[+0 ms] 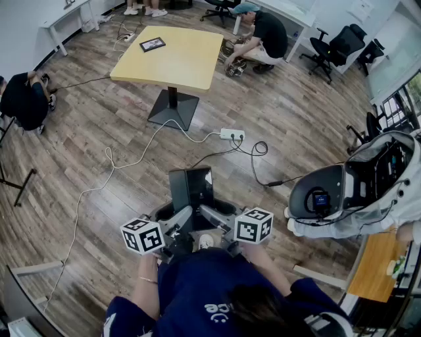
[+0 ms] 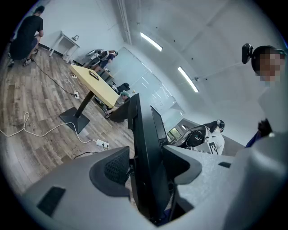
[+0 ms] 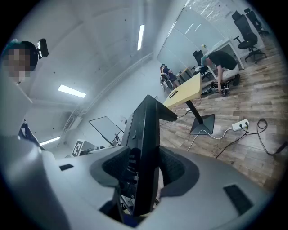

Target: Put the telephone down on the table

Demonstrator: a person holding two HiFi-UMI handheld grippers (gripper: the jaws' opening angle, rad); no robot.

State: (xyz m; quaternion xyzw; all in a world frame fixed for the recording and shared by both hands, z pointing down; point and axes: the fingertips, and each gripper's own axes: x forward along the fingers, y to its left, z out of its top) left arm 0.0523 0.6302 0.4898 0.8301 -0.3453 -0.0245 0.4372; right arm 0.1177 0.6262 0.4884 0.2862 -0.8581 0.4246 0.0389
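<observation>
Here left gripper point(image 1: 176, 222) and right gripper point(image 1: 214, 217) clamp the black telephone point(image 1: 191, 187).

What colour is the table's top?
Pale yellow tabletop, clearest in the head view.

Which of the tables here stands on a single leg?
The yellow square-topped table mid-floor: one black post on a flat square base. The white desk by the wall has corner legs.

White power strip point(image 1: 231, 134) on wooden floor point(image 1: 85, 151)
</observation>
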